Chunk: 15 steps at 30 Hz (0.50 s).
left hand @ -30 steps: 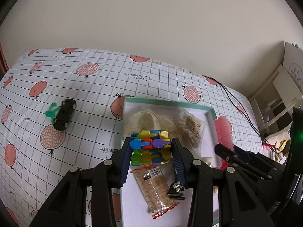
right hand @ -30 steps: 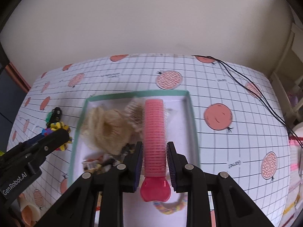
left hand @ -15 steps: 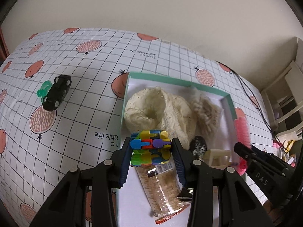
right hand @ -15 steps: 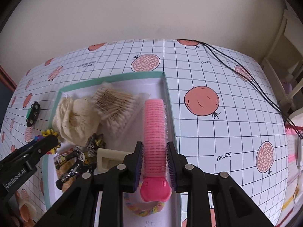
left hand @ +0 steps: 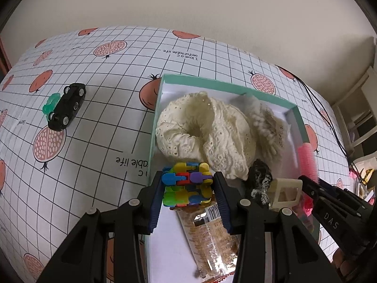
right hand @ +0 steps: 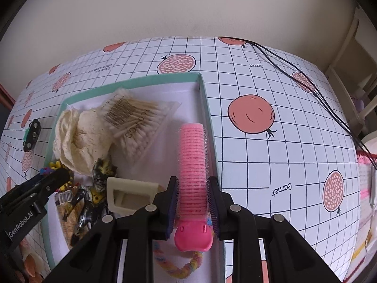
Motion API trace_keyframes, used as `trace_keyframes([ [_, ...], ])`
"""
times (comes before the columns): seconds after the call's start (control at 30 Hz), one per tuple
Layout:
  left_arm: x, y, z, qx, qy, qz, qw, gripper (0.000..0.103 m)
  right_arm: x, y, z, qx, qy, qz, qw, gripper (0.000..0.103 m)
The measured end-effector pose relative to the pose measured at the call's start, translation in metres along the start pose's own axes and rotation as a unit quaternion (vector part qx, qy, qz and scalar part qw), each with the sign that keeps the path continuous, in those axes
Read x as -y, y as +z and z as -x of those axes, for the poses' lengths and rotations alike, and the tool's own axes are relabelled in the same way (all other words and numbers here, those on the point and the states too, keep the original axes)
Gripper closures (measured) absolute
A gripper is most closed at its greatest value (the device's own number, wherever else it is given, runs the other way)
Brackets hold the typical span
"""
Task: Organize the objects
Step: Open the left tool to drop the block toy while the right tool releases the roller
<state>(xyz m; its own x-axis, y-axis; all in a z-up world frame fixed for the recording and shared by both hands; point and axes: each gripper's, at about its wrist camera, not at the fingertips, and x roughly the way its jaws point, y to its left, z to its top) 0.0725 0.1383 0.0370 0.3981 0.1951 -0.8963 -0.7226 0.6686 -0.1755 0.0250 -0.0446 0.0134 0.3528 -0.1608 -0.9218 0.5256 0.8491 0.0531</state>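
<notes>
Over the teal box (left hand: 292, 108), the left gripper (left hand: 187, 186) clamps a block of coloured links (left hand: 187, 185) above the near-left corner, while the right gripper (right hand: 192, 198) grips a pink hair roller (right hand: 192, 160) along the right wall — whether either load touches the box floor is unclear.

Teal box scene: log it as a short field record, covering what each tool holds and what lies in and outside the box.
left tool: shut on the multicolour block toy, over the box's near left side
right tool: shut on the pink hair roller, along the box's right wall
container: teal box, white inside
in box: cream lace cloth, bag of cotton swabs, snack packet, cream plastic frame, rainbow braided loop
outside box: black toy car on the pomegranate tablecloth, green piece beside it
</notes>
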Motion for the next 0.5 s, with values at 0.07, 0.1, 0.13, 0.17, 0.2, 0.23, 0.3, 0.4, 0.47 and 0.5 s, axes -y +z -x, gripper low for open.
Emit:
trace_keyframes([
  [0.07, 0.001, -0.0008, -0.0001, 0.0, 0.003, -0.003, 1.0, 0.06, 0.0, 0.0002, 0.0004, 0.0, 0.0, -0.001, 1.0, 0.077],
  [0.1, -0.0001, 0.0, -0.0004, 0.0, 0.002, -0.003, 1.0, 0.06, -0.0003, 0.0005, 0.0006, 0.0, 0.0, -0.002, 1.0, 0.077],
  [0.13, -0.0009, 0.0001, -0.0005, -0.001, 0.0, -0.002, 1.0, 0.06, -0.0007, 0.0005, 0.0014, 0.0, 0.0, -0.003, 1.0, 0.077],
  [0.17, -0.0017, 0.0003, -0.0006, -0.002, -0.002, -0.001, 1.0, 0.06, -0.0008, 0.0007, 0.0017, -0.001, 0.0, -0.003, 1.0, 0.076],
  [0.2, -0.0023, 0.0007, -0.001, -0.003, -0.003, 0.0, 1.0, 0.06, -0.0007, 0.0008, 0.0017, 0.0, 0.0, -0.004, 1.0, 0.076],
  [0.23, -0.0034, 0.0005, -0.0013, -0.003, -0.004, 0.002, 1.0, 0.06, -0.0008, 0.001, 0.0019, -0.001, -0.002, -0.005, 1.0, 0.076],
  [0.3, -0.0042, 0.0005, -0.0016, -0.006, -0.005, 0.003, 1.0, 0.06, -0.0014, 0.0014, 0.001, -0.005, -0.002, -0.005, 1.0, 0.076],
  [0.4, -0.0056, 0.0015, -0.0012, -0.007, -0.011, 0.009, 0.9999, 0.06, -0.0031, 0.0014, 0.001, -0.005, -0.006, -0.001, 1.0, 0.076],
  [0.47, -0.0059, 0.0033, 0.0004, -0.009, -0.015, 0.009, 0.9998, 0.059, -0.0041, 0.0014, 0.0031, -0.004, -0.006, -0.002, 1.0, 0.074],
  [0.5, -0.0055, 0.0038, 0.0014, -0.008, -0.016, 0.008, 0.9998, 0.059, -0.004, 0.002, 0.0042, -0.004, -0.007, -0.002, 1.0, 0.074],
])
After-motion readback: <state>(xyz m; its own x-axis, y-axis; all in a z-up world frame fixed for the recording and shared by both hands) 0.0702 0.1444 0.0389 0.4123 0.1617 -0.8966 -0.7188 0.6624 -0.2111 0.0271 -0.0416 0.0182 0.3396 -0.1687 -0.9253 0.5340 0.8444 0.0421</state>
